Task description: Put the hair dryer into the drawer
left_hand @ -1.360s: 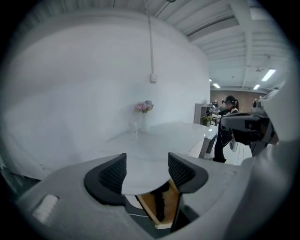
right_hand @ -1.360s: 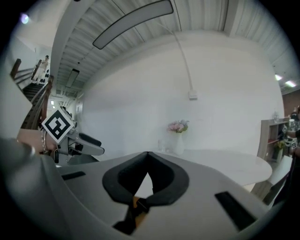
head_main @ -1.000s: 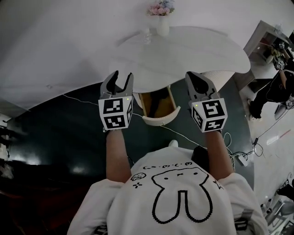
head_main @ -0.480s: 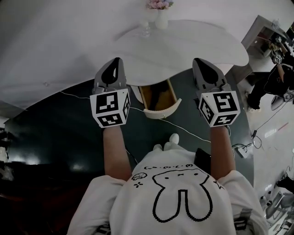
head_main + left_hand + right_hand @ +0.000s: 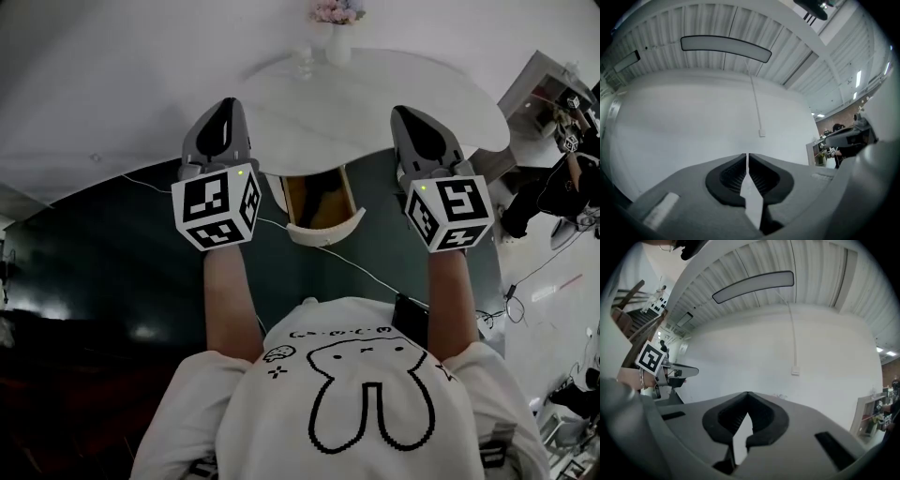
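In the head view both grippers are held up side by side in front of the person, over the near edge of the white table [image 5: 375, 103]. My left gripper [image 5: 221, 112] is shut with nothing in it. My right gripper [image 5: 413, 120] is also shut and empty. Between them, under the table, the drawer [image 5: 325, 232] stands pulled open, its inside dark and yellowish. No hair dryer shows in any view. The left gripper view has the left gripper [image 5: 747, 155] closed tip to tip against a white wall. The right gripper view shows the right gripper [image 5: 747, 393] likewise.
A vase of flowers [image 5: 336, 28] and a glass [image 5: 302, 64] stand at the table's far edge. A thin cable [image 5: 366, 270] runs across the dark floor to a power strip [image 5: 494, 323]. Another person [image 5: 562, 183] and shelving are at the right.
Both grippers have risen towards the table edge. The left gripper's jaws, open a second ago, have closed on nothing. The right gripper stayed shut.
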The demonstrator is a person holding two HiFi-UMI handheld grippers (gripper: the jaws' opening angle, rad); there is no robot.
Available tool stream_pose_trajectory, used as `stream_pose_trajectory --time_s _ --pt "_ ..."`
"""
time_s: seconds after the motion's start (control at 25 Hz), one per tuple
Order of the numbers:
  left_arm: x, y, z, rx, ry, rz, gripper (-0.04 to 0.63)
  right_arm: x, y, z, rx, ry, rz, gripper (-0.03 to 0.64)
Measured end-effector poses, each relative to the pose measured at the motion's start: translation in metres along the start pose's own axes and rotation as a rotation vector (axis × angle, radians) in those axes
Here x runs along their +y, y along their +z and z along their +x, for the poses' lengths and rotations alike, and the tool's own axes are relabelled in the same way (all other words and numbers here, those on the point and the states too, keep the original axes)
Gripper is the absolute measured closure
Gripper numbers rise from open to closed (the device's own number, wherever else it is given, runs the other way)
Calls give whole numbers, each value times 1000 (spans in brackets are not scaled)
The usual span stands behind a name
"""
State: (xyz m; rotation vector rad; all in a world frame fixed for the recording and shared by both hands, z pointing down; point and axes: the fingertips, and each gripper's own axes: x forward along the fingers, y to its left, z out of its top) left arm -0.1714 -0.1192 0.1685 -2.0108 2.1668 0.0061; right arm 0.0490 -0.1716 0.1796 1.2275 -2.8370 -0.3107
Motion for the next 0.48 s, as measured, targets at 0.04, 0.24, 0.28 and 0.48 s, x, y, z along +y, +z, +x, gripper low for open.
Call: stream_pose_trajectory --time_s 0.04,0.24,0.28,0.48 --pt "-3 0 0 10 -7 -11 574 0 1 0 1 9 -4 620" --pt "-28 5 -3 38 -49 15 574 -8 8 -7 -6 23 -11 619" --pt "-34 7 -5 37 -55 31 574 -11 8 -10 -7 19 -2 620" --pt "-59 6 -12 73 -73 88 574 -24 13 -26 -17 15 51 619"
